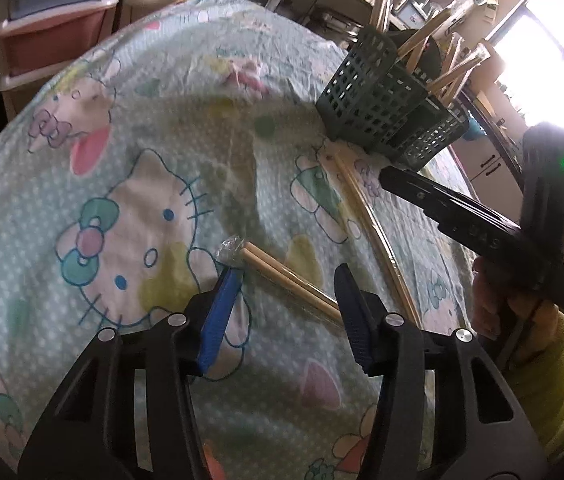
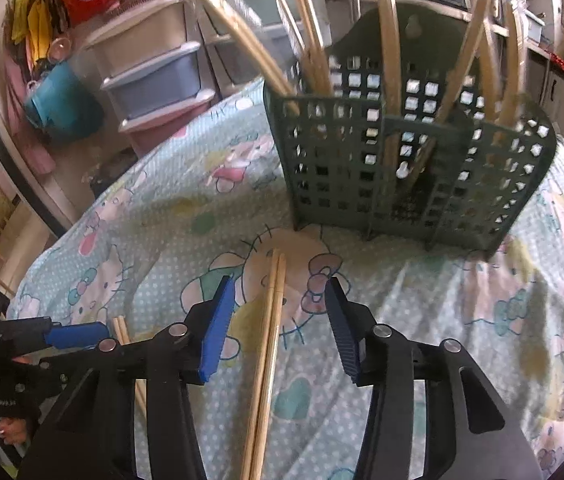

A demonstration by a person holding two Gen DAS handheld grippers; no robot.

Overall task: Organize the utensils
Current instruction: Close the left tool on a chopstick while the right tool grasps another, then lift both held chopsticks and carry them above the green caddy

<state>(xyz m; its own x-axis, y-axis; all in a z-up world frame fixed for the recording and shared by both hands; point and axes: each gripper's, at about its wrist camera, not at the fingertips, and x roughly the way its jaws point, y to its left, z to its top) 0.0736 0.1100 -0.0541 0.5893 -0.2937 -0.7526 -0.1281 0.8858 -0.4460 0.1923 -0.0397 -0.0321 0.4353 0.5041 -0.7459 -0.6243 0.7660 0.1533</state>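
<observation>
Two chopstick pairs lie on table near basket (image 2: pixel 402 168). Left claw (image 1: pixel 282 280) half-wide astride left pair (image 1: pixel 290 284); right claw (image 2: pixel 280 300) half-wide astride right pair (image 2: pixel 272 320). Neither grips. Risk: sticks roll apart, claw catches one, or snags cloth (image 2: pixel 462 320).

From my right wrist view, the pair of pale wooden chopsticks (image 2: pixel 268 360) lying on the cartoon-print cloth runs off the bottom edge, so I can't see its near end. The lower ends of the wrapped chopsticks (image 2: pixel 388 60) standing in the dark green perforated plastic basket (image 2: pixel 362 184) are mostly hidden behind its walls, and their tops are cut off. In my left wrist view, the shorter wooden pair (image 1: pixel 282 280) disappears behind the black finger (image 1: pixel 352 304) of the left gripper (image 1: pixel 286 280).
</observation>
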